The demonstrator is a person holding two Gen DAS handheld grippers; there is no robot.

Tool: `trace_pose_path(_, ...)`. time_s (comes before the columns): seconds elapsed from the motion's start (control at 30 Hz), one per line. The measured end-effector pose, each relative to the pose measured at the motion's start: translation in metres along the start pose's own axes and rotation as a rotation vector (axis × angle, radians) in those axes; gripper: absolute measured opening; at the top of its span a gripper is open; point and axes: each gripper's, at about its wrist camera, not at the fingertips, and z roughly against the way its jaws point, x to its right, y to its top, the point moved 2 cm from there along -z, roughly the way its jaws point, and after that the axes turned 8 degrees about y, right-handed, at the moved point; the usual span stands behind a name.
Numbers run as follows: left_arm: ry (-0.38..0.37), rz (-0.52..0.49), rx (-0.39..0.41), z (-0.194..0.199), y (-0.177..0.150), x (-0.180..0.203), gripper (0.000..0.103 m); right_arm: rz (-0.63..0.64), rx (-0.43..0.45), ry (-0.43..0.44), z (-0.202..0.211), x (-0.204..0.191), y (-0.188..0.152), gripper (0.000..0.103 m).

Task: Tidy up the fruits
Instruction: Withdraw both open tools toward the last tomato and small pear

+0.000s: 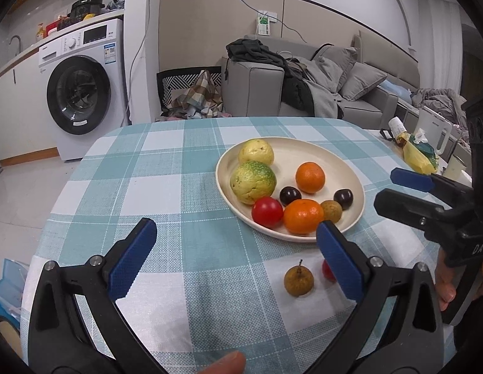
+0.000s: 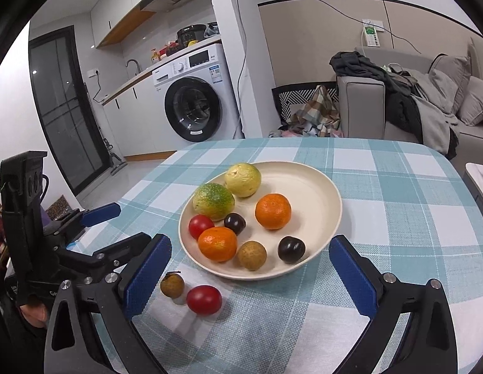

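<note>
Your left hand-held gripper [image 1: 235,249] and right hand-held gripper [image 2: 250,265] are both spread wide, nothing between the pads. Landmark: plate [image 2: 319,187] on the desk [image 2: 397,205]. Just in front of the plate, on the cloth: one longan [image 2: 172,284] and one tomato [image 2: 204,299], side by side. In the plate: two guavas, two oranges, two plums, one tomato, one longan.

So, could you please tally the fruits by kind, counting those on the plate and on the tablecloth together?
Guavas: 2
Oranges: 2
Cherry tomatoes: 2
Longans: 2
Dark plums: 2
Total: 10 fruits; 8 on the plate, 2 on the tablecloth.
</note>
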Motion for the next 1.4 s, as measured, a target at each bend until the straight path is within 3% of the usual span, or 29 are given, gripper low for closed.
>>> trace_pose_path(0.27, -0.013, -0.006, 0.006, 0.004, 0.001, 0.004, 0.102, 0.012, 0.014, 0.0, 0.002, 0.0, 0.0, 0.103)
trace_pose_path(0.47, -0.026, -0.043, 0.02, 0.01, -0.004, 0.012, 0.102, 0.095, 0.046, -0.061, 0.008, -0.009, -0.001, 0.103)
trace_pose_path(0.67, -0.016, -0.092, 0.042, 0.015, -0.008, 0.026, 0.102, 0.095, 0.019, -0.005, 0.007, -0.01, -0.005, 0.103)
trace_pose_path(1.0, -0.008, -0.064, 0.023, 0.011, -0.007, 0.018, 0.102, 0.035, -0.11, 0.052, -0.008, -0.005, -0.013, 0.103)
trace_pose_path(1.13, 0.032, -0.076, 0.023, 0.008, -0.007, 0.015, 0.102, 0.002, -0.138, 0.049, -0.013, 0.0, -0.015, 0.103)
trace_pose_path(1.4, 0.023, -0.053, -0.027, -0.003, -0.007, 0.007, 0.102, 0.002, -0.211, 0.052, -0.024, 0.0, -0.023, 0.102)
